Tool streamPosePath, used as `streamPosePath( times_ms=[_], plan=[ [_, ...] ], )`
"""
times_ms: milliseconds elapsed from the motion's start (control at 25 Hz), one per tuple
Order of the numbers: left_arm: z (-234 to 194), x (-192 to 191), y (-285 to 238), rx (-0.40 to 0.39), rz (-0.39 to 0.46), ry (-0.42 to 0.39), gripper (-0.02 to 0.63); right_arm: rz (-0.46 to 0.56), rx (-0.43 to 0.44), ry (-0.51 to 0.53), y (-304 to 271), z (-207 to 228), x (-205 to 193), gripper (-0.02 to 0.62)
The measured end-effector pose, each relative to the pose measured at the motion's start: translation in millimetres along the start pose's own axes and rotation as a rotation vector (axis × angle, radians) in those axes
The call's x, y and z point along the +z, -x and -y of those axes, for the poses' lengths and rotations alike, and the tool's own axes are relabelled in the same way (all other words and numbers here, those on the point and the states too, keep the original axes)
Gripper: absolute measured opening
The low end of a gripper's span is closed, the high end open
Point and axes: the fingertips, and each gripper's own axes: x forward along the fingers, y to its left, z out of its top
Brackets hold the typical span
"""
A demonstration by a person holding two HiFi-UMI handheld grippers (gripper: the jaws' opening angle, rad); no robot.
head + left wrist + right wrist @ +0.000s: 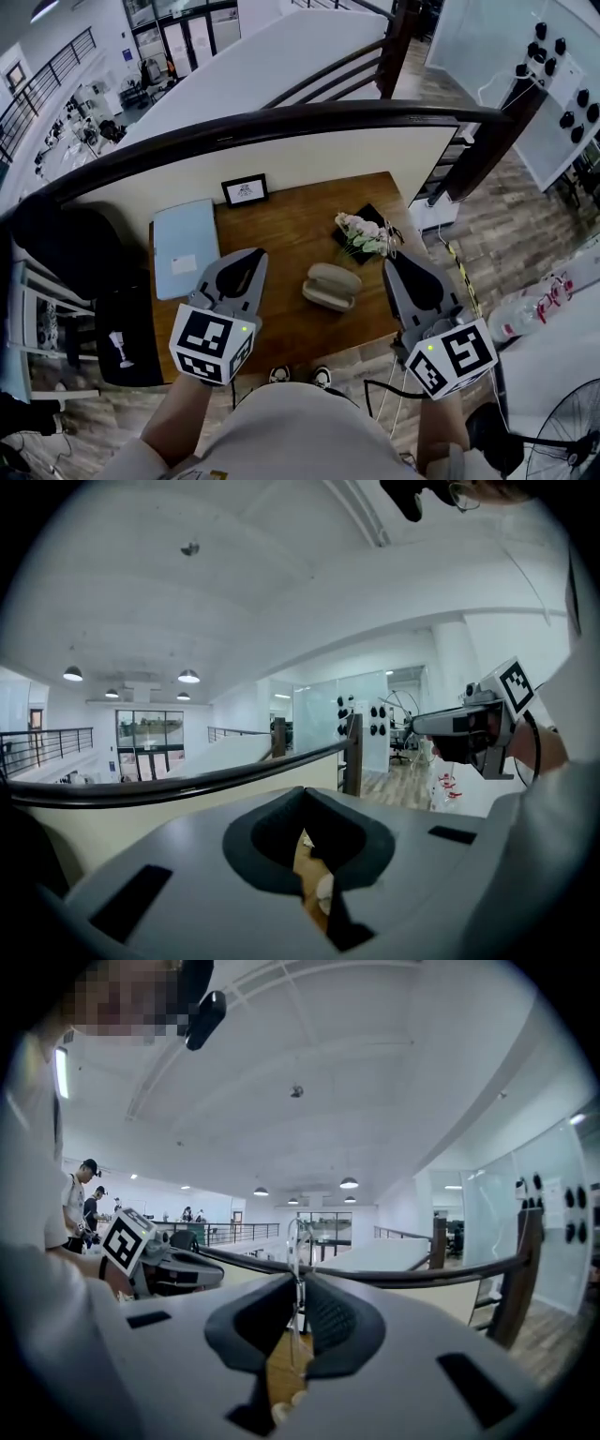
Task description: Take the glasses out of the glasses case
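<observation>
glasses (292, 1241) pinched in the closed jaws of right gripper (300, 1281), above wooden table (281, 234). left gripper (302, 793) closed, empty. glasses case (331, 286) lies on table.

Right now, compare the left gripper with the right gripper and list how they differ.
The right gripper pinches a thin clear frame, apparently the glasses; the left gripper holds nothing. In the head view, the left gripper hangs over the left side of the table near the blue pad; the right gripper hangs near its right edge by the flowers. Both have their jaws closed and are held above the table.
</observation>
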Motion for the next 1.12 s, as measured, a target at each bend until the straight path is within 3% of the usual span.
streamPosePath(
  times_ms=[280, 1120],
  plan=[
    [16.3, 15.8, 20.5, -0.004, 0.025, -0.046, 0.002, -0.032, 0.023, 0.080, 25.3, -18.0, -3.4, 0.038],
    [30.5, 21.2, 25.7, -0.002, 0.023, -0.060, 0.002, -0.018, 0.021, 0.057, 36.6, -11.8, -2.2, 0.038]
  ],
)
